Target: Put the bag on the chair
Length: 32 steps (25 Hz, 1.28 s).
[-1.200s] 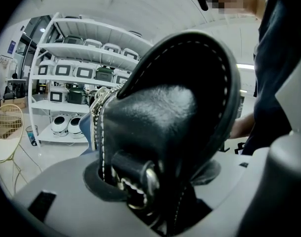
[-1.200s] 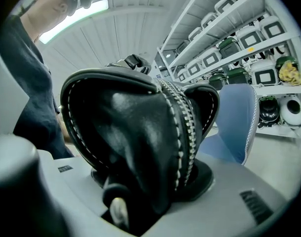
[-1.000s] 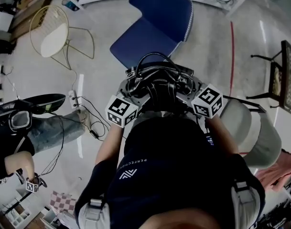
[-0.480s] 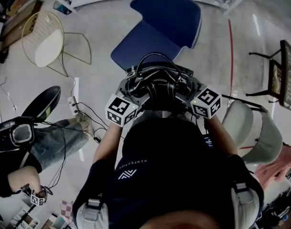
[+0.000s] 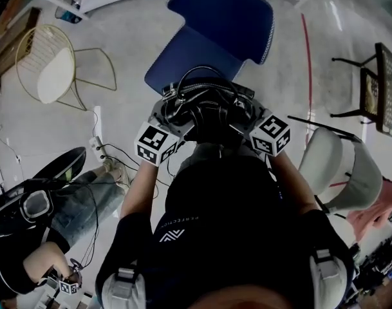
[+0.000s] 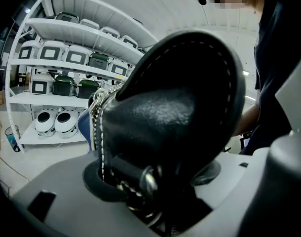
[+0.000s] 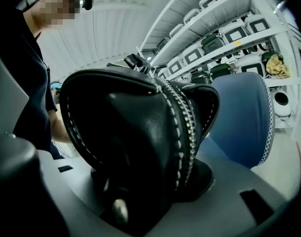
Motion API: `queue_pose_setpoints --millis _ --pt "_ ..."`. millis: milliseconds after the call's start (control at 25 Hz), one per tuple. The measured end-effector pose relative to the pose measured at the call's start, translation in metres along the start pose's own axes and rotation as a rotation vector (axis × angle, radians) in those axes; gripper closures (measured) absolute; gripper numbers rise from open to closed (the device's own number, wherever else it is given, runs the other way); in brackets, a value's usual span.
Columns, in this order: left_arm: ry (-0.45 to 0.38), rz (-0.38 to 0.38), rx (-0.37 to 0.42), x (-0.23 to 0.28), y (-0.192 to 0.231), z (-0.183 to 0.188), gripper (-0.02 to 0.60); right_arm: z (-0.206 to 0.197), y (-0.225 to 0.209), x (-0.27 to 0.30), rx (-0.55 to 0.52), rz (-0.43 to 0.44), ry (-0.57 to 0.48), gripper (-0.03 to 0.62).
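Observation:
A black leather bag (image 5: 208, 111) with white stitching, a zipper and looped handles hangs in the air between both grippers, just in front of the blue chair (image 5: 212, 37). My left gripper (image 5: 163, 131) is shut on the bag's left end (image 6: 165, 127). My right gripper (image 5: 257, 127) is shut on its right end (image 7: 135, 142). The bag fills both gripper views and hides the jaw tips. The chair's blue seat and backrest (image 7: 244, 122) show beyond the bag in the right gripper view.
A wire chair with a white cushion (image 5: 51, 69) stands at the left, a grey chair (image 5: 340, 172) at the right, a dark-framed chair (image 5: 376, 89) at far right. A seated person (image 5: 60, 205) and floor cables (image 5: 112, 153) are at the left. White shelves with appliances (image 6: 66, 78) stand behind.
The bag and both grippers have moved forward, closer to the blue chair's seat. Both grips on the bag are unchanged.

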<state>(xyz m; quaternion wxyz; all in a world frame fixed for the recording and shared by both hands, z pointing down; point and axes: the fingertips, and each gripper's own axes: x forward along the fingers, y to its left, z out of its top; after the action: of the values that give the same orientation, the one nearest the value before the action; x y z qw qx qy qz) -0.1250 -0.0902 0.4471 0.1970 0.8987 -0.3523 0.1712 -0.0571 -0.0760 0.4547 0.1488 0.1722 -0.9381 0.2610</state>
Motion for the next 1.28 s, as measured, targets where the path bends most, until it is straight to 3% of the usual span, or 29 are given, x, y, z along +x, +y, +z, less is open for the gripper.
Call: queue_pose_setpoints --millis 720,960,1280 --pt "0.046 0.081 -0.066 0.071 0.086 -0.004 0.249 0.011 -0.101 0.054 0.013 0.058 0.028 0.359" --pt "0.067 0.077 -0.099 0.097 0.118 -0.014 0.244 0.008 -0.135 0.077 0.024 0.038 0.043 0.359" --pt "0.116 0.039 -0.057 0.127 0.150 -0.024 0.242 -0.002 -0.169 0.099 0.052 -0.019 0.003 0.358"
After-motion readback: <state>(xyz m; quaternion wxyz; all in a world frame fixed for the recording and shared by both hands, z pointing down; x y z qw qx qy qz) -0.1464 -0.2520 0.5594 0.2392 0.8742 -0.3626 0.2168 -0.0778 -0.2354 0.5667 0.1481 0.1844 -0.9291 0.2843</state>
